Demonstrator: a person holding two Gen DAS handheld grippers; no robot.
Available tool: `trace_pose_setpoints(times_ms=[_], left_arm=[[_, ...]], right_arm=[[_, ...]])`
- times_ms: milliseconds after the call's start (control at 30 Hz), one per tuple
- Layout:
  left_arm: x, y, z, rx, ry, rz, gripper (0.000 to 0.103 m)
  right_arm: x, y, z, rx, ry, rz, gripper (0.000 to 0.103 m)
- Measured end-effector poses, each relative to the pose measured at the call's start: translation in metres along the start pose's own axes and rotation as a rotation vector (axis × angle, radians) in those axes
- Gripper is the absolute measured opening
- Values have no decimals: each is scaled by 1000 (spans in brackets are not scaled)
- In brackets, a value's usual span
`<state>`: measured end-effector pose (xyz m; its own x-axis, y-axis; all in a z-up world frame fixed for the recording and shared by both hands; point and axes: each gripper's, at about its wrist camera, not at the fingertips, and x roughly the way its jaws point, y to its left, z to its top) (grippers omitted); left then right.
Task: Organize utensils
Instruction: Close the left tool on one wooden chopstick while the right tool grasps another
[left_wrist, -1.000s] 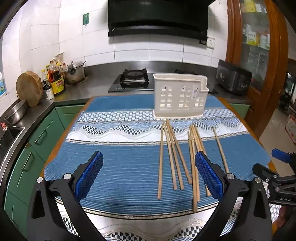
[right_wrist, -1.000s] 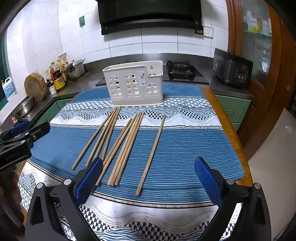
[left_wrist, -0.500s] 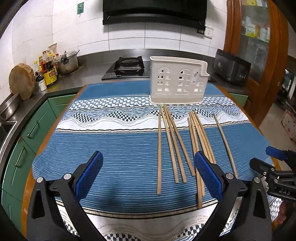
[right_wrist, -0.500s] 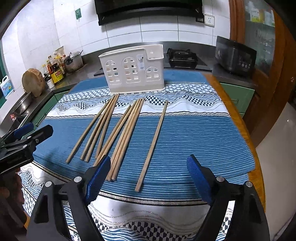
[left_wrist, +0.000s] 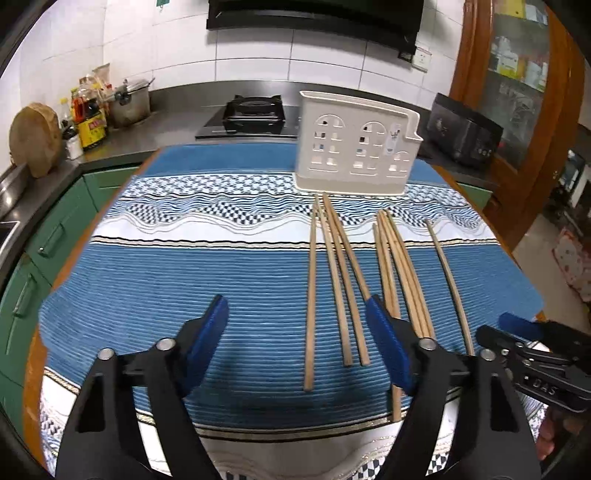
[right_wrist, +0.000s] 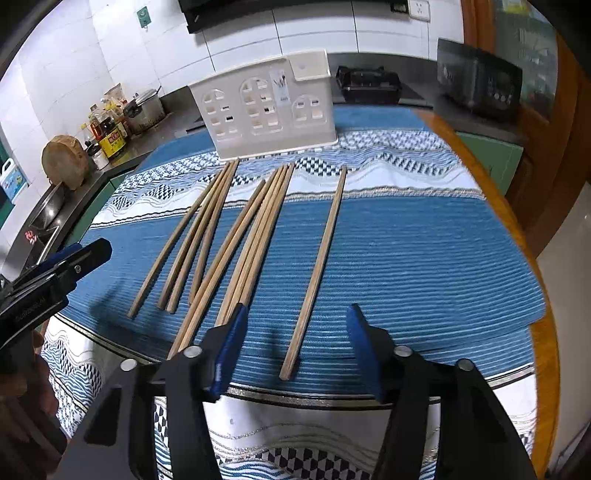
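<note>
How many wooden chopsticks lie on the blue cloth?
9: four fanned on the left, four bundled in the middle, and one alone on the right, all in front of the white holder. Overlaps may hide another.

since a second ago we have lowered both grippers toward the blue woven tablecloth (left_wrist: 221, 273). the left gripper (left_wrist: 295, 332) jaws are closing, three wooden chopsticks (left_wrist: 334, 288) between them. the right gripper (right_wrist: 295, 343) jaws are closing around one separate wooden chopstick (right_wrist: 317, 266), untouched.
</note>
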<state>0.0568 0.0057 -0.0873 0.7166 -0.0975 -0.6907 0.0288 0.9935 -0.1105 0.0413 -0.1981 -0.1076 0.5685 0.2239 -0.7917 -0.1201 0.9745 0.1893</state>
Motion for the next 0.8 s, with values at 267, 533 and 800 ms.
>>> trace_pose_setpoints(times_ms=[267,533,800], left_arm=[[13,-5,-2,26,15,-46,70],[29,-10,-4,77,65,-62,70],[50,0,-6,42,142,-60,33]], right_arm=[[16,1,-2,19,47,26,27],[26,0,-4,18,76,12,11],[30,-2,-5,24,84,1,9]])
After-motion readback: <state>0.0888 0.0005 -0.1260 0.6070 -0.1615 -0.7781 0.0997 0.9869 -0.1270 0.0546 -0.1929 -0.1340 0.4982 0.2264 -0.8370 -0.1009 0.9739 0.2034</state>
